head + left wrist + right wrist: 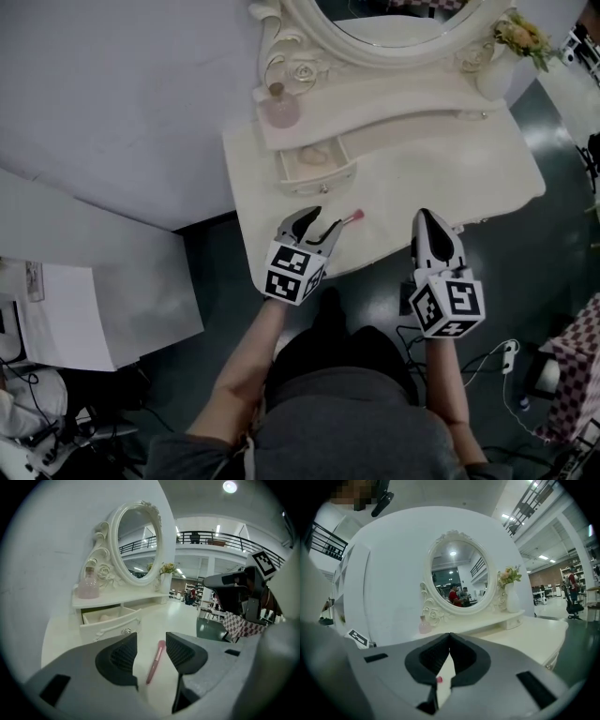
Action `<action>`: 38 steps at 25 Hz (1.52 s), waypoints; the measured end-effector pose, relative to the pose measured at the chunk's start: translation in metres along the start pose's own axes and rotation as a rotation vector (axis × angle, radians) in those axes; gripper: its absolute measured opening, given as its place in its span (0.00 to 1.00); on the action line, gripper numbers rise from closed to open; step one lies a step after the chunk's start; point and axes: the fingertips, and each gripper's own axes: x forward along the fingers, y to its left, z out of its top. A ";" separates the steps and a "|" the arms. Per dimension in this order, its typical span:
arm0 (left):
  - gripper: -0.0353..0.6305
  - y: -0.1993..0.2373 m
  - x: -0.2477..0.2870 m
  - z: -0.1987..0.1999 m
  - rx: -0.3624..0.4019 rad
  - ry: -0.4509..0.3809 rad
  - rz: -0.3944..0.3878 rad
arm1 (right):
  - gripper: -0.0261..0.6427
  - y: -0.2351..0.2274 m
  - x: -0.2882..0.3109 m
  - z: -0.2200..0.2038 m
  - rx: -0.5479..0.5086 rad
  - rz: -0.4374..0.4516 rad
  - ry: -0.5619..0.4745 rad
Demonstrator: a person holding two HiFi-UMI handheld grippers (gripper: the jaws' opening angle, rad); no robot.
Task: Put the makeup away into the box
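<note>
If my left gripper (151, 651) closes off-centre, the slim pink makeup stick (155, 662) could roll across the dresser top (161, 619) and off its edge. It lies flat at lower centre of the left gripper view, between my spread pads (123, 657), touching neither. The open drawer (110, 620) waits at upper left. My right gripper (450, 656) is clenched on nothing.

Mirror (398, 23) at the table's (441, 178) back, bottle (279, 106) on shelf (375, 98) to its left, drawer (317, 169) beneath, vase (495, 67) right, makeup stick (349, 219) before drawer.
</note>
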 end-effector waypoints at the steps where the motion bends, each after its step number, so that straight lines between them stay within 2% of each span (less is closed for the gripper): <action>1: 0.32 -0.001 0.003 -0.002 0.006 0.014 -0.010 | 0.05 -0.001 0.000 0.000 0.001 -0.009 0.000; 11: 0.32 -0.015 0.024 -0.021 0.120 0.152 -0.093 | 0.05 -0.013 -0.011 -0.002 0.009 -0.079 -0.004; 15: 0.32 -0.019 0.033 -0.031 0.143 0.206 -0.128 | 0.05 -0.018 -0.013 -0.002 0.018 -0.097 -0.008; 26: 0.31 -0.015 0.051 -0.052 0.191 0.327 -0.135 | 0.05 -0.032 -0.008 -0.006 0.051 -0.133 -0.012; 33: 0.24 -0.018 0.056 -0.060 0.232 0.392 -0.138 | 0.05 -0.039 -0.007 -0.006 0.059 -0.138 -0.009; 38: 0.21 -0.020 0.058 -0.064 0.212 0.420 -0.150 | 0.05 -0.044 -0.006 -0.006 0.065 -0.138 -0.006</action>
